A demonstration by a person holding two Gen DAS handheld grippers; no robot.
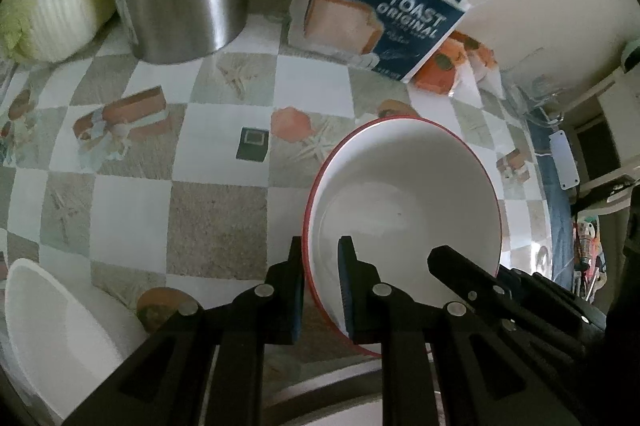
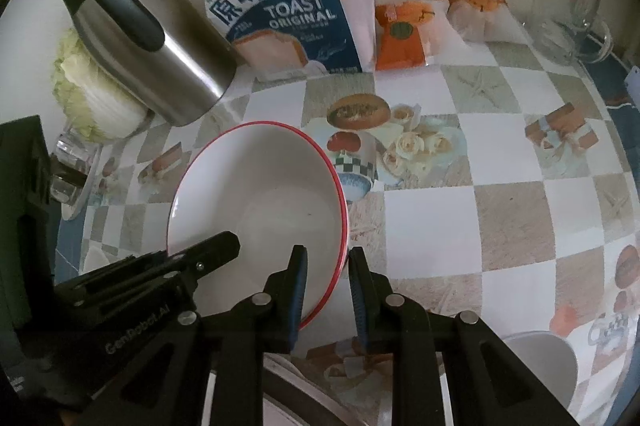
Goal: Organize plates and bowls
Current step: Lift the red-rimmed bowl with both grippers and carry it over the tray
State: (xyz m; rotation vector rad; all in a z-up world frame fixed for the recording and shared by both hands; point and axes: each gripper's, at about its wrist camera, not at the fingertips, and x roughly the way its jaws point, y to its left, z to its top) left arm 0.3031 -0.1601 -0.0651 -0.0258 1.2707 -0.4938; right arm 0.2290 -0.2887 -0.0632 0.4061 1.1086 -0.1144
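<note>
A white bowl with a red rim (image 1: pixel 400 194) (image 2: pixel 260 194) is over the checked tablecloth, tilted, with a gripper on each side. My left gripper (image 1: pixel 323 282) is shut on its left rim, one finger inside the bowl and one outside. My right gripper (image 2: pixel 328 286) is shut on the opposite rim in the same way. Each gripper shows in the other's view: the right one (image 1: pixel 460 266) and the left one (image 2: pixel 208 254). A plain white bowl (image 1: pixel 52 338) (image 2: pixel 540 366) sits on the table nearby.
At the back stand a steel kettle (image 2: pixel 160 58), a toast bag (image 2: pixel 280 18), a cabbage (image 1: pixel 52 6), orange snack packets (image 2: pixel 404 30) and glass mugs (image 2: pixel 568 26). A pale dish rim (image 1: pixel 320 398) lies below the grippers. Another glass (image 2: pixel 68 166) stands left.
</note>
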